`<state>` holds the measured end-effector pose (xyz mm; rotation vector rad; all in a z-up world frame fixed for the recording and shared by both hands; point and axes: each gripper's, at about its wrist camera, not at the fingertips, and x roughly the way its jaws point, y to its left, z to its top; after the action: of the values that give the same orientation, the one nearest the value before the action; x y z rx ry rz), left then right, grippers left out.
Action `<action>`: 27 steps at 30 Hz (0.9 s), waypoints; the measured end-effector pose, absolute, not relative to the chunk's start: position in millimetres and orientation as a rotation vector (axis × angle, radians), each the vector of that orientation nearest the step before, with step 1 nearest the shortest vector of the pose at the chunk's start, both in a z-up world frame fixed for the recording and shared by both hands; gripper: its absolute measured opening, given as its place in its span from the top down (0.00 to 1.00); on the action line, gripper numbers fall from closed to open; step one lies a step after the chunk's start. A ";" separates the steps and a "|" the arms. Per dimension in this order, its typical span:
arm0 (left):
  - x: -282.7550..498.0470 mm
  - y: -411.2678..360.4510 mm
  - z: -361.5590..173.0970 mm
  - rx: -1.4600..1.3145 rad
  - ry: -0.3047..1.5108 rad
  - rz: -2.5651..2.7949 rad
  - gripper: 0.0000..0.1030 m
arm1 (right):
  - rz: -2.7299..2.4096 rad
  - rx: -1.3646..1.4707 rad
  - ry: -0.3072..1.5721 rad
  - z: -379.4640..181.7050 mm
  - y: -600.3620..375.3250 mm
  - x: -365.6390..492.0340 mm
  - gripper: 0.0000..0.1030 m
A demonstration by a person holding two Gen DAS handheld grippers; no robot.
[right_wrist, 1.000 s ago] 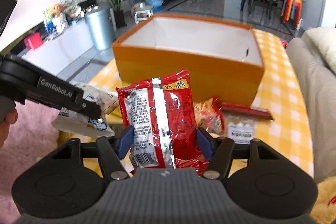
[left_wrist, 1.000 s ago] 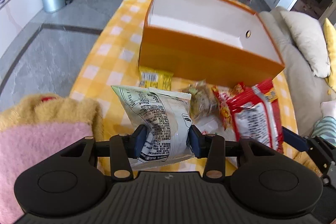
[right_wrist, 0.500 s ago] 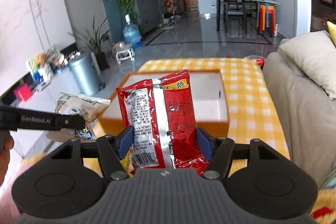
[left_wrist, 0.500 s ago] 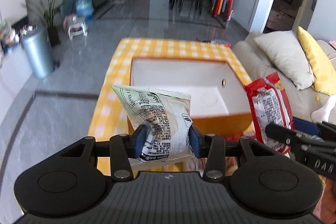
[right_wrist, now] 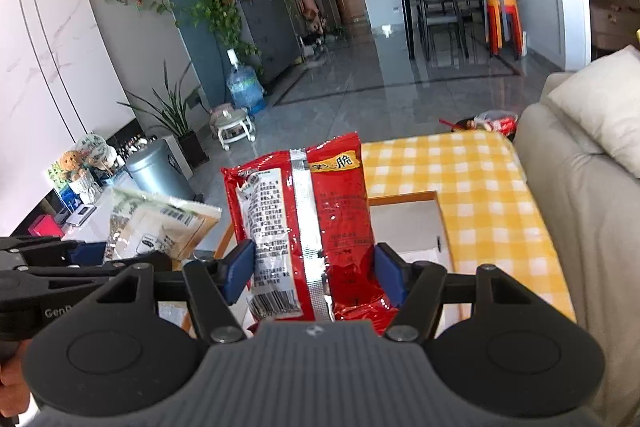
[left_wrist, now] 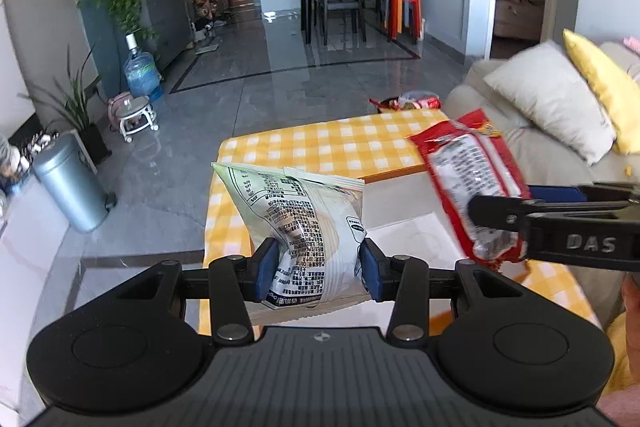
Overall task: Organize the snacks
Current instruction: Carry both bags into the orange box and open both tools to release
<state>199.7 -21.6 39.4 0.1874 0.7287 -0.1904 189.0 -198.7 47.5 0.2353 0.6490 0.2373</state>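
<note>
The left tongs (left_wrist: 318,269) grip a white snack bag (left_wrist: 304,223) and the right tongs (right_wrist: 315,277) grip a red snack bag (right_wrist: 308,227), both held upright above the orange box (left_wrist: 404,223) on the checkered desk (left_wrist: 340,143).

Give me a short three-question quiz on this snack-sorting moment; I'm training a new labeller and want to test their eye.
1. True or false: the left claw grips a pale printed snack bag.
2. What colour is the packet in the right claw?
3. The open box on the yellow checked tablecloth lies: A) behind both held packets, B) on the sofa, C) on the floor.

Key: 1 true; 2 red; 3 A.
</note>
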 end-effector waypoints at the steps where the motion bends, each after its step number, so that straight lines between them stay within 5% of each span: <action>1: 206.7 -22.3 36.3 0.200 0.737 -0.194 0.52 | 0.237 0.225 0.660 44.6 -194.5 198.4 0.39; 27: 274.1 -46.8 -83.0 0.608 1.141 -0.336 0.54 | 0.302 0.096 1.227 -105.0 -136.1 339.9 0.39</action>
<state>274.1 -46.8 -83.0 0.6084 1.1411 -0.3358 339.9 -136.1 -105.0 0.0961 1.2272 0.3024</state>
